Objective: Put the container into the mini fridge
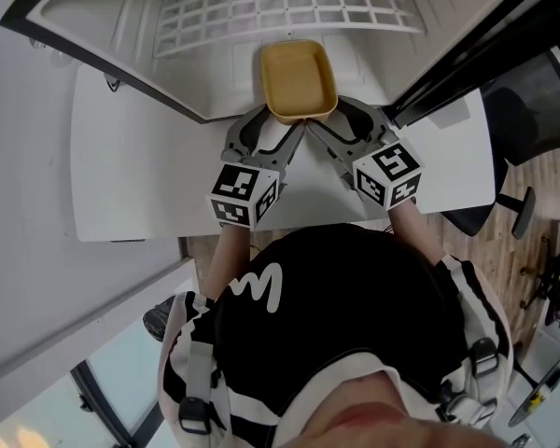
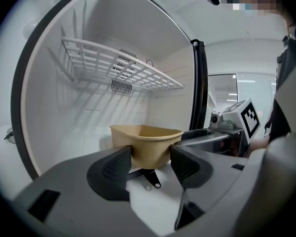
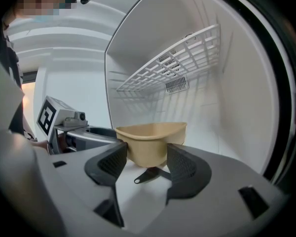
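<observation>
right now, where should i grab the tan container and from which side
Its near end, coming from the open front of the fridge. The container has its short rounded end facing out, and its walls taper below the rim, so jaws fit across each near corner. The left gripper and right gripper pinch it there, one per corner.

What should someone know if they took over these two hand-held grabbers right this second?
Left gripper: jaws closed on one near corner of the tan container.
Right gripper: jaws closed on the other near corner.
Container: upright, empty, at the mouth of the open fridge, below its wire shelf. I can't tell if it rests on the fridge floor.
Done: container brought to the fridge.
Left: probably set it fully inside, open both grippers, draw them back.
</observation>
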The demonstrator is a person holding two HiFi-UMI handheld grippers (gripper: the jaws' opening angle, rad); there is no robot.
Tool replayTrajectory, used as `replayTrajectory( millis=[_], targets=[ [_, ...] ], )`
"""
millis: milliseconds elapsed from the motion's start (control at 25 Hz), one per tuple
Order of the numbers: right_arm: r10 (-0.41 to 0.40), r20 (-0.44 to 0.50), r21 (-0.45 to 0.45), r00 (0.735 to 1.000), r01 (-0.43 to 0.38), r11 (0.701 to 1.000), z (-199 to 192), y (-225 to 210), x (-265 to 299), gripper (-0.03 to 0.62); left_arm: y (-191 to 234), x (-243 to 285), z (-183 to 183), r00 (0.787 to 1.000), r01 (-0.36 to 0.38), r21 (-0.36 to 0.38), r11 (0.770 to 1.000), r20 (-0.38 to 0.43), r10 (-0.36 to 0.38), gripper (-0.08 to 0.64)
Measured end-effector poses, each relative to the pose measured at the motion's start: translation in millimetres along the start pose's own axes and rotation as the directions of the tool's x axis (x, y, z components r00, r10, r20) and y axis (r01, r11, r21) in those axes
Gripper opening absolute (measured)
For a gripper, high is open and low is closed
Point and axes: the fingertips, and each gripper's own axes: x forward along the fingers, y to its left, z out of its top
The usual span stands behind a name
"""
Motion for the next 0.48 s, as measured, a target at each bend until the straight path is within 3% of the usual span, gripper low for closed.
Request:
replayTrajectory(
  millis=[480],
  targets=[
    [0.001, -0.01, 0.019, 1.0, -0.001, 1.0, 1.2, -9.4, 4.9, 0.264, 4.2, 9.2, 2.9, 1.0, -0.007, -0.015, 1.0, -0.005, 0.007, 0.253]
  ],
)
